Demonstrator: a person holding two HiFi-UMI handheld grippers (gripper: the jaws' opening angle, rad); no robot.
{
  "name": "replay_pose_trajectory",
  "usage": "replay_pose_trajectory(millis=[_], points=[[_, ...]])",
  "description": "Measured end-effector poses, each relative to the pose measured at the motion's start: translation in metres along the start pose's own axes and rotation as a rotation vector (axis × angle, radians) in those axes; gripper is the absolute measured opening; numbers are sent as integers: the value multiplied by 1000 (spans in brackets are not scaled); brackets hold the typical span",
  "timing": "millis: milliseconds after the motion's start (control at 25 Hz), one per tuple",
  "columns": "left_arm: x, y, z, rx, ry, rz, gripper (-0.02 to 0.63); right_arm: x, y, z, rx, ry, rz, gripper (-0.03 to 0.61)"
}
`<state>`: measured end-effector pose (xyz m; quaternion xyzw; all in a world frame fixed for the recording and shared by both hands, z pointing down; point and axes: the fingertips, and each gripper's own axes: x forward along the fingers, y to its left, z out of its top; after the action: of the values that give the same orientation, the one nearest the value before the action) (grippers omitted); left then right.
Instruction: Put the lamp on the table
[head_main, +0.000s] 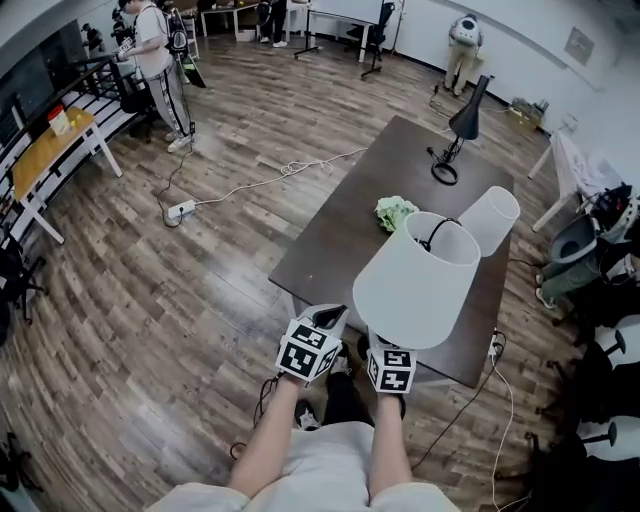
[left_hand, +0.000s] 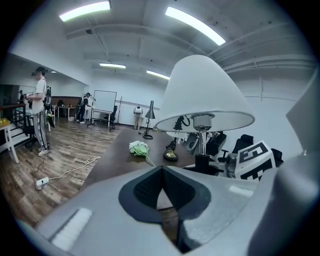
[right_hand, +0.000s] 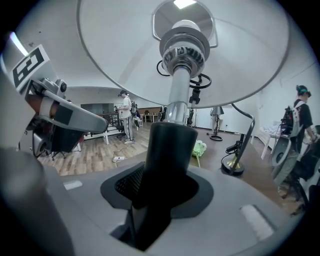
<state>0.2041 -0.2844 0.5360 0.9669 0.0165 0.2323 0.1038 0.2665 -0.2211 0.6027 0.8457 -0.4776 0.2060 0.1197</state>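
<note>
A lamp with a white cone shade (head_main: 415, 285) hangs over the near end of the dark brown table (head_main: 350, 215). My right gripper (head_main: 390, 362) is shut on its black stem (right_hand: 167, 150), and the shade (right_hand: 185, 45) spreads right overhead in the right gripper view. My left gripper (head_main: 318, 335) is just left of it, near the table's front edge, shut with nothing between its pads (left_hand: 150, 187). From the left gripper view the lamp (left_hand: 205, 95) stands upright to the right, its base hidden.
On the table lie a green flower bunch (head_main: 395, 212), a second white-shaded lamp (head_main: 490, 218) and a black desk lamp (head_main: 462, 125). A power strip with cable (head_main: 182, 209) lies on the wood floor. Chairs (head_main: 585, 250) crowd the right side. A person (head_main: 155, 50) stands far left.
</note>
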Motion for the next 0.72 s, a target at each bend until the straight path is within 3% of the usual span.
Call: replay_pose_trajectory(millis=[320, 720], points=[[14, 34, 2, -16, 20, 27, 1, 35, -3, -7, 10, 22, 3, 175], [57, 96, 13, -64, 61, 77, 1, 122, -17, 19, 30, 20, 55, 175]])
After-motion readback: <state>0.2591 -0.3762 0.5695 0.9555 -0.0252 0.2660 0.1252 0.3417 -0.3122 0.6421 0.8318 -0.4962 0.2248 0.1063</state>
